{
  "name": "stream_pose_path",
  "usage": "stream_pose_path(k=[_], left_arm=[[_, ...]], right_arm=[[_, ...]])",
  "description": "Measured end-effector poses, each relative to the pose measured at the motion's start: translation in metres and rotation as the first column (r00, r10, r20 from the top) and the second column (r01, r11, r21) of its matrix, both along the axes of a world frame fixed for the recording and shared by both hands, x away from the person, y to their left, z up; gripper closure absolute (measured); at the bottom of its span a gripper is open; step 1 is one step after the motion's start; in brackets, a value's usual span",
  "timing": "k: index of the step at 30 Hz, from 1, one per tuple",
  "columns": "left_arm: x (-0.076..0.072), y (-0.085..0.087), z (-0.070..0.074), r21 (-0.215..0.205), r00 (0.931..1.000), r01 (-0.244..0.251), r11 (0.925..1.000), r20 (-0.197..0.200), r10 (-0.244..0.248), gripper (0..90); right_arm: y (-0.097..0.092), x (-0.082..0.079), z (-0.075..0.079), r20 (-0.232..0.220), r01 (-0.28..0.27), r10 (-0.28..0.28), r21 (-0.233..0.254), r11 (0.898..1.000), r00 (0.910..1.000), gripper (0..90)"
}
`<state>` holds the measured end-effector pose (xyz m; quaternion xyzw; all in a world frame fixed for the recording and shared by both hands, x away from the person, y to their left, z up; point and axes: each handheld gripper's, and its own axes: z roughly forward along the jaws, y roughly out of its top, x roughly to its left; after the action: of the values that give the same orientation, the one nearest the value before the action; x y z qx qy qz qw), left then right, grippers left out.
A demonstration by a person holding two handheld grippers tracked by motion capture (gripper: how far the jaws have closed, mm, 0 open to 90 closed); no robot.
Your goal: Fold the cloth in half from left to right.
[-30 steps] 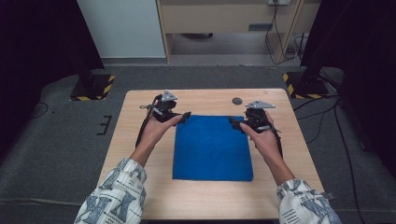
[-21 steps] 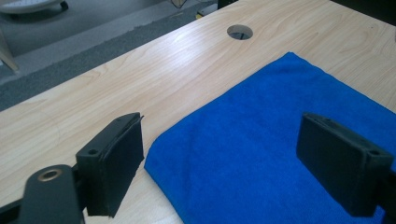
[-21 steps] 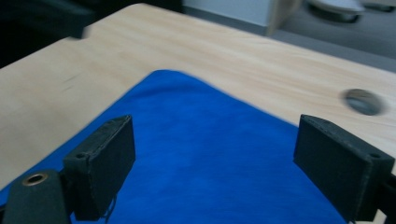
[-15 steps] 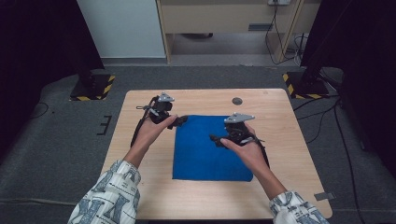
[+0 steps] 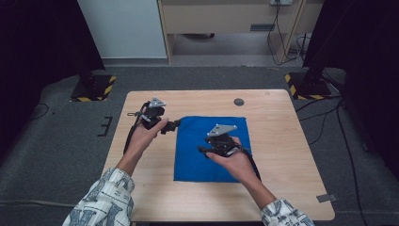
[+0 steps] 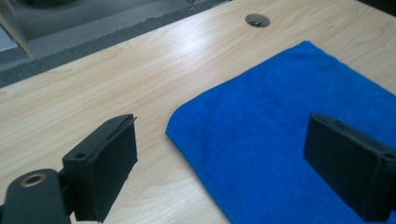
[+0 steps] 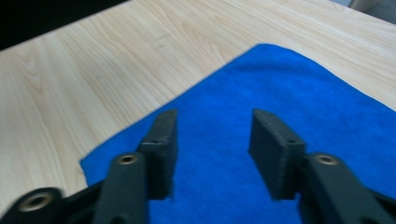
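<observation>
Apparently mid-fold: one blue cloth point(image 5: 211, 148) lies flat at the middle of the wooden table point(image 5: 282, 141), already doubled by the look of its thick rounded edge in the left gripper view, though hard to be sure from that angle. Left gripper point(image 5: 176, 124) hovers at the cloth's far-left corner point(image 6: 175, 128), jaws wide apart and having just opened a little further, one on each side of the corner, nothing pinched. Right gripper point(image 5: 203, 151) hangs over the cloth's middle, jaws having just been closing and now half-narrowed, only open air between the pads point(image 7: 163, 140), cloth below them. Next likely calls for lowering each gripper onto an edge and pinching before lifting. Counted: one cloth, two grippers, one table, one dark round hole point(image 5: 239, 101) in the tabletop.
</observation>
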<state>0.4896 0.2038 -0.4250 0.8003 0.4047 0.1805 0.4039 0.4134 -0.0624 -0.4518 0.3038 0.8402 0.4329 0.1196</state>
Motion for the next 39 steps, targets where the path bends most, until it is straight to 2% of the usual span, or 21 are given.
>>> stream_pose_path(k=[7,13,19,25,30,34,39], left_arm=[[-0.005,0.004,-0.001,-0.009,1.0,0.003,1.0,0.001,-0.003,9.0],[-0.008,0.007,-0.004,-0.015,1.0,0.003,0.9999,-0.004,-0.003,9.2],[-0.01,0.011,-0.005,-0.011,0.9999,-0.003,0.9999,-0.01,0.003,9.2],[-0.012,0.014,-0.007,-0.014,0.9999,-0.004,0.9999,-0.016,0.004,9.3],[-0.013,0.018,-0.008,-0.011,0.9998,-0.005,0.9999,-0.019,0.005,9.4],[-0.013,0.019,-0.009,-0.01,0.9998,-0.006,0.9999,-0.02,0.006,9.4],[-0.014,0.019,-0.012,-0.01,0.9997,-0.006,0.9999,-0.024,0.006,9.4]], right_arm=[[0.016,-0.007,0.001,0.006,-0.04,0.04,0.019,0.999,0.9992,72.0],[0.031,-0.018,-0.008,-0.004,-0.074,0.075,0.022,0.997,0.9972,80.5],[0.048,-0.029,-0.022,-0.023,-0.107,0.108,0.019,0.994,0.9939,84.5],[0.062,-0.035,-0.031,-0.045,-0.131,0.132,0.024,0.991,0.9902,84.1],[0.079,-0.046,-0.047,-0.054,-0.176,0.175,-0.013,0.984,0.9831,86.1],[0.085,-0.051,-0.055,-0.058,-0.19,0.188,-0.041,0.981,0.9805,86.7],[0.091,-0.053,-0.061,-0.053,-0.195,0.192,-0.073,0.978,0.98,81.6]])
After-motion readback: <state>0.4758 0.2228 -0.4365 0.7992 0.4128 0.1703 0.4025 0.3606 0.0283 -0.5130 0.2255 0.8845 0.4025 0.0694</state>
